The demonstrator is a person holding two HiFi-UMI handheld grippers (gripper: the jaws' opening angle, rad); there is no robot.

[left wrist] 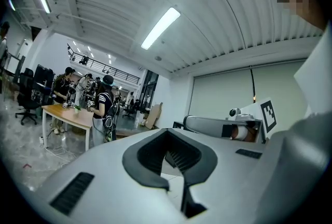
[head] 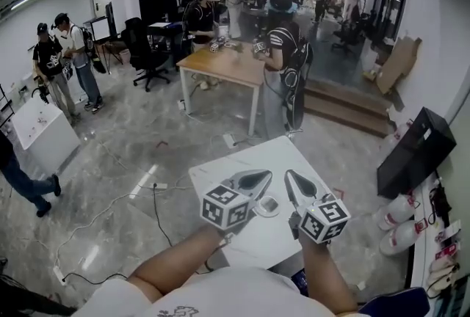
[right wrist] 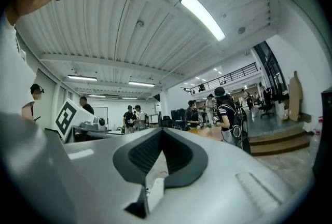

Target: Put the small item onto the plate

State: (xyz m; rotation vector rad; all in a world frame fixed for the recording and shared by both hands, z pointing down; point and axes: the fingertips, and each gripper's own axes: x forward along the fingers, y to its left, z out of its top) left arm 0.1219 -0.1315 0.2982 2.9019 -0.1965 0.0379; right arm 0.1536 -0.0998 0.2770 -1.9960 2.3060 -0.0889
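Pinching together at their tips, the jaws of the grey plastic left tongs are leaving only a dark slit, with nothing caught between them. The matching grey right tongs are clenching fully too. A sliver of white is showing low in their slit, and I cannot tell whether it is a thing or the tabletop behind.

Both tools are tilting upward, so their own cameras are taking in mostly ceiling. Bare forearms are holding them side by side, tips near each other but apart, above the near part of the white square table.

Between and just nearer than the two tips, the small round white plate is sitting on that tabletop. The small item is appearing as a greyish spot in the plate's middle, too small to make out further.

Farther off, people are standing around a long wooden table. A black cable is trailing across the grey floor to the left, and a black box is sitting at the right.
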